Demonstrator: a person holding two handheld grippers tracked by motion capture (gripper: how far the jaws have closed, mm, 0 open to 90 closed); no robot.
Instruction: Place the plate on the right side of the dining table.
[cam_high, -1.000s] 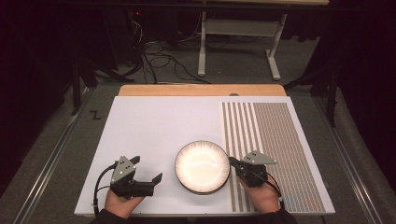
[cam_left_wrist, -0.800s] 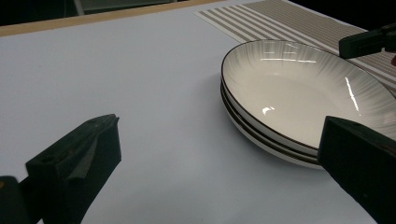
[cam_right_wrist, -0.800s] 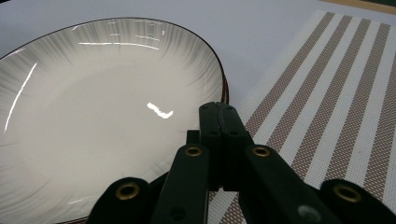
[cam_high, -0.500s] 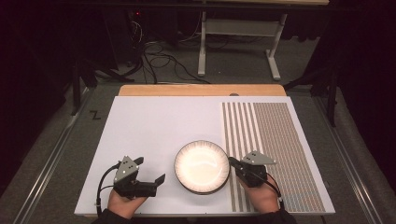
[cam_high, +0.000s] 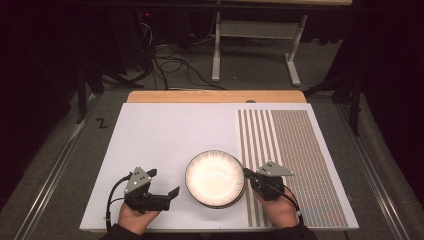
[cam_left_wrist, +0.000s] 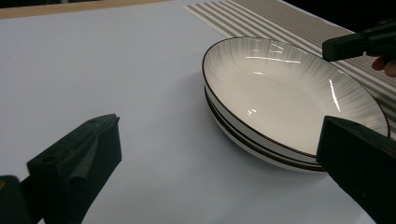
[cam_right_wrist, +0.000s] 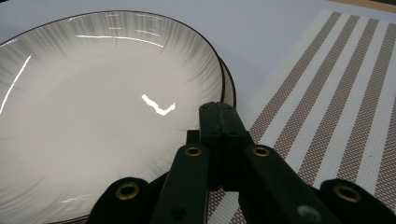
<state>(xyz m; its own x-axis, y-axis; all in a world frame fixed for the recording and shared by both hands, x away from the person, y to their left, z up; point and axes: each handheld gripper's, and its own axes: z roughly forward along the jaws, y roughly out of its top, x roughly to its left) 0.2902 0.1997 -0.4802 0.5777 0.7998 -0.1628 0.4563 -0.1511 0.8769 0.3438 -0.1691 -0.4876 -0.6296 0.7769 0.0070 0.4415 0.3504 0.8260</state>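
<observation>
The white plates (cam_high: 215, 178) lie as a stack on the near part of the white board (cam_high: 165, 135), just beside the striped mat (cam_high: 295, 150). The left gripper view shows two or three dark rims under the top plate (cam_left_wrist: 280, 93), and the top plate has nothing in it, only light reflections.

The right gripper (cam_high: 248, 175) is at the right edge of the stack. In the right gripper view its jaws are pressed fully together, with the tips (cam_right_wrist: 219, 116) over the rim of the top plate (cam_right_wrist: 93, 102); whether they pinch the rim or only lie on it cannot be told. The left gripper (cam_high: 172, 192) rests on the board at the left of the stack, apart from it. Its jaws stand wide and grasp nothing; in its own view one jaw stands in front of the near right rim.
</observation>
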